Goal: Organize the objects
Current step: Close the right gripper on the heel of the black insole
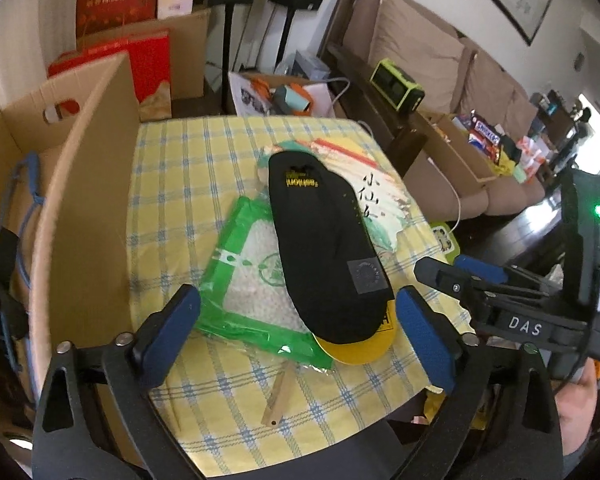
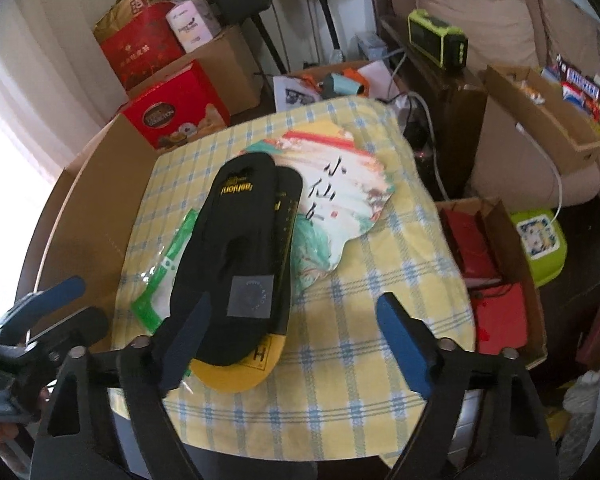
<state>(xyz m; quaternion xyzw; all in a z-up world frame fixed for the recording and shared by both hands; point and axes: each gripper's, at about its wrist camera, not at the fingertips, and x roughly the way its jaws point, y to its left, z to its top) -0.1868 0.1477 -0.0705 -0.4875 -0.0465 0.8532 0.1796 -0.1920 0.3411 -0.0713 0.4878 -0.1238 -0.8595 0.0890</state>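
We hold both grippers low over the near edge of the counter (image 1: 172, 168), which is covered with a yellow cloth checked in blue. Our left gripper (image 1: 296, 332) has its jaws spread wide with nothing between them; its blue pads (image 1: 168, 332) sit either side of the heel end of the insoles without touching them. Our right gripper (image 2: 292, 340) is likewise wide apart and empty, its left pad overlapping the heel of the top insole in the right wrist view, though we cannot tell whether it touches. In the left wrist view the right gripper (image 1: 456, 276) shows at the right edge, just beside the counter's corner.

The black insoles (image 1: 324, 248) lie stacked in the middle of the counter, toes pointing away from us, and the yellow underside of the lower one (image 1: 356, 346) peeks out at the heel. The right wrist view shows the top insole (image 2: 236, 248) shifted a little to the left of the one beneath. They rest partly on a green-edged plastic packet (image 1: 244, 276) to their left and partly on a painted paper fan (image 2: 340, 184) with black calligraphy to their right; the fan's wooden handle (image 1: 278, 400) pokes out toward us from under the packet. An open cardboard box (image 1: 84, 184) stands against the counter's left side.
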